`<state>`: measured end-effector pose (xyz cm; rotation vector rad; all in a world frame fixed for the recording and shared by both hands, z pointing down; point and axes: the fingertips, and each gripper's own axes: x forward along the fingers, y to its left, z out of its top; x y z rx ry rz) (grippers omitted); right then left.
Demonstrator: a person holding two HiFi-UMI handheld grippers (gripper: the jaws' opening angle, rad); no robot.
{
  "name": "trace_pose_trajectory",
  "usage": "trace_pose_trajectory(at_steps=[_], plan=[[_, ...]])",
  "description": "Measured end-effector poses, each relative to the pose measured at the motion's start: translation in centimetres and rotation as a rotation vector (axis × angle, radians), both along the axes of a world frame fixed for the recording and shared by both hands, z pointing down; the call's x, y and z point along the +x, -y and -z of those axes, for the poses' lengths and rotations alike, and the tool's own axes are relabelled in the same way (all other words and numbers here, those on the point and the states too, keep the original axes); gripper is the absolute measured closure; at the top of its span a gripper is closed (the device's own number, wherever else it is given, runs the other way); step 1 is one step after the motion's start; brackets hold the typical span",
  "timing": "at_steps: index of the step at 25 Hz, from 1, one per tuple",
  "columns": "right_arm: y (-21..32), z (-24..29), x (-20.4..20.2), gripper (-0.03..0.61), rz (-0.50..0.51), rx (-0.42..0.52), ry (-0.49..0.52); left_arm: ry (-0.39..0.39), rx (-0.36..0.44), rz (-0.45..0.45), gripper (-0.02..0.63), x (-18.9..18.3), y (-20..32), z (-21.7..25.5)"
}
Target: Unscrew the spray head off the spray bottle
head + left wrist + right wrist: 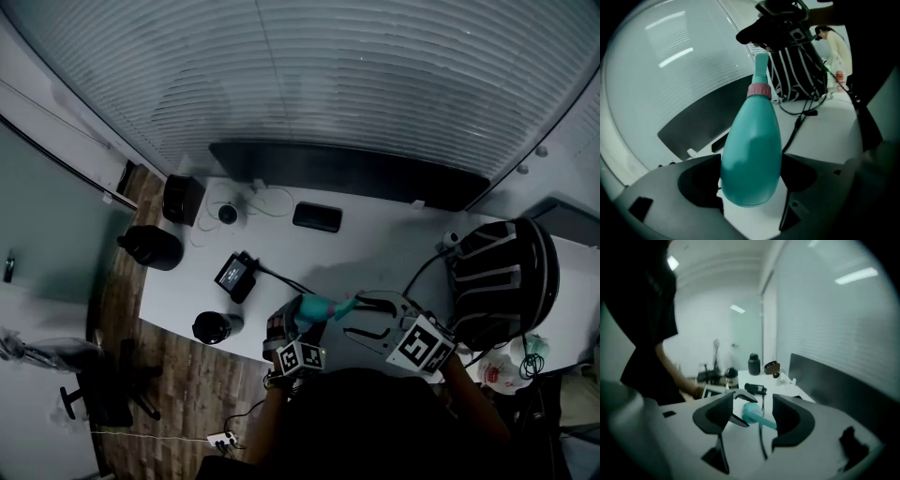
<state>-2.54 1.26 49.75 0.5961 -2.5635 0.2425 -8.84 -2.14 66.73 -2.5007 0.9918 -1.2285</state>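
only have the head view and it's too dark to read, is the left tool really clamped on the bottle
Observer: Yes. In the left gripper view the left tool has both jaws pressed against the bottle.
Operator: and the other one
Observer: The right tool is open. In its own view the spray head lies between the jaws, ungripped.
Operator: where does the head join
Observer: At a pink collar above the body, clear of both tools.
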Motion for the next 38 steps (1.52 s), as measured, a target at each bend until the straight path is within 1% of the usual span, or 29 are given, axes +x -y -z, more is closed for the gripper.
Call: trace_pose_trajectory(at_steps=[2, 3, 4, 5, 6, 7, 8, 9, 10, 11, 14, 16, 17, 18, 19, 20, 21, 23, 24, 25, 26, 27, 28, 29, 30, 31, 33, 36, 38], plan=[[0.6, -0.4, 0.9, 0.326, -0.163, -0.263, 0.248, 0.029, 0.134, 0.104, 0.227, -1.8, 1.3, 1.7], [0.6, -1.2, 1.2, 0.298, -0.219, -0.417, 0.36, 0.03, 0.203, 0.147, 0.227, -2.5, 1.8, 2.8], [0.3, -2.0, 1.2, 0.252, -0.25, -0.57, 0.474, 0.027, 0.265, 0.178, 0.226, -3.1, 2.2, 3.9], [-0.1, -2.6, 1.0, 0.24, -0.258, -0.713, 0.597, 0.033, 0.319, 0.191, 0.226, -3.4, 2.4, 4.8], [-0.5, -2.8, 0.7, 0.23, -0.254, -0.838, 0.726, 0.055, 0.367, 0.181, 0.225, -3.6, 2.4, 5.5], [-0.7, -2.8, 0.5, 0.227, -0.253, -0.936, 0.844, 0.089, 0.413, 0.154, 0.225, -3.5, 2.4, 6.1], [-0.6, -2.7, 0.3, 0.227, -0.261, -1.001, 0.934, 0.124, 0.455, 0.12, 0.225, -3.2, 2.3, 6.6], [-0.3, -3.0, 0.3, 0.227, -0.278, -1.034, 0.981, 0.151, 0.49, 0.087, 0.225, -2.8, 2.2, 7.1], [-0.1, -3.5, 0.2, 0.227, -0.301, -1.043, 0.987, 0.172, 0.515, 0.062, 0.226, -2.5, 2.1, 7.4], [0.1, -4.2, 0.1, 0.227, -0.328, -1.036, 0.96, 0.191, 0.53, 0.042, 0.226, -2.0, 2.0, 7.6], [0.5, -6.3, 0.2, 0.228, -0.403, -0.968, 0.787, 0.252, 0.537, -0.016, 0.225, -0.5, 1.7, 7.3], [0.4, -7.4, 0.5, 0.24, -0.419, -0.867, 0.609, 0.269, 0.491, -0.052, 0.225, 0.2, 1.4, 6.0], [0.4, -7.7, 0.8, 0.332, -0.407, -0.786, 0.501, 0.255, 0.445, -0.064, 0.225, 0.5, 1.2, 5.1], [0.4, -7.8, 0.9, 0.463, -0.377, -0.685, 0.383, 0.214, 0.382, -0.073, 0.225, 0.8, 1.0, 4.3], [0.4, -7.7, 0.9, 0.482, -0.324, -0.568, 0.252, 0.146, 0.3, -0.083, 0.225, 1.2, 0.6, 3.4], [0.3, -7.6, 0.8, 0.485, -0.242, -0.431, 0.102, 0.061, 0.203, -0.1, 0.225, 1.6, 0.0, 2.5], [-0.1, -7.4, 0.5, 0.486, -0.131, -0.274, -0.07, -0.031, 0.099, -0.129, 0.225, 2.2, -0.8, 1.6], [-1.7, -7.1, -0.3, 0.486, 0.15, 0.056, -0.416, -0.219, -0.104, -0.223, 0.225, 3.5, -2.9, 0.6], [-2.7, -6.8, -0.7, 0.486, 0.289, 0.195, -0.547, -0.31, -0.204, -0.285, 0.225, 4.0, -4.2, 0.5], [-3.8, -6.5, -1.1, 0.486, 0.408, 0.303, -0.635, -0.392, -0.305, -0.351, 0.225, 4.4, -5.7, 0.7], [-4.9, -6.3, -1.6, 0.486, 0.504, 0.371, -0.684, -0.457, -0.406, -0.421, 0.225, 4.7, -7.2, 0.9], [-5.9, -6.2, -1.9, 0.486, 0.577, 0.403, -0.703, -0.502, -0.504, -0.493, 0.226, 5.0, -8.9, 0.9], [-6.8, -6.1, -2.1, 0.486, 0.63, 0.41, -0.705, -0.528, -0.59, -0.557, 0.225, 5.2, -10.4, 0.9], [-7.4, -6.1, -2.3, 0.486, 0.662, 0.398, -0.702, -0.541, -0.65, -0.603, 0.225, 5.3, -11.5, 0.9], [-7.8, -6.2, -2.2, 0.486, 0.675, 0.372, -0.697, -0.544, -0.678, -0.627, 0.226, 5.4, -12.1, 0.7], [-8.0, -6.5, -2.1, 0.486, 0.672, 0.344, -0.692, -0.542, -0.677, -0.63, 0.226, 5.4, -12.2, 0.5], [-7.6, -7.0, -1.8, 0.486, 0.637, 0.331, -0.682, -0.543, -0.634, -0.593, 0.226, 5.5, -11.4, 0.1], [-6.3, -5.6, -1.4, 0.486, 0.564, 0.338, -0.646, -0.554, -0.554, -0.496, 0.226, 5.1, -9.5, -0.6], [-5.5, -4.0, -1.2, 0.486, 0.517, 0.331, -0.609, -0.582, -0.508, -0.421, 0.227, 4.7, -8.0, -0.7]])
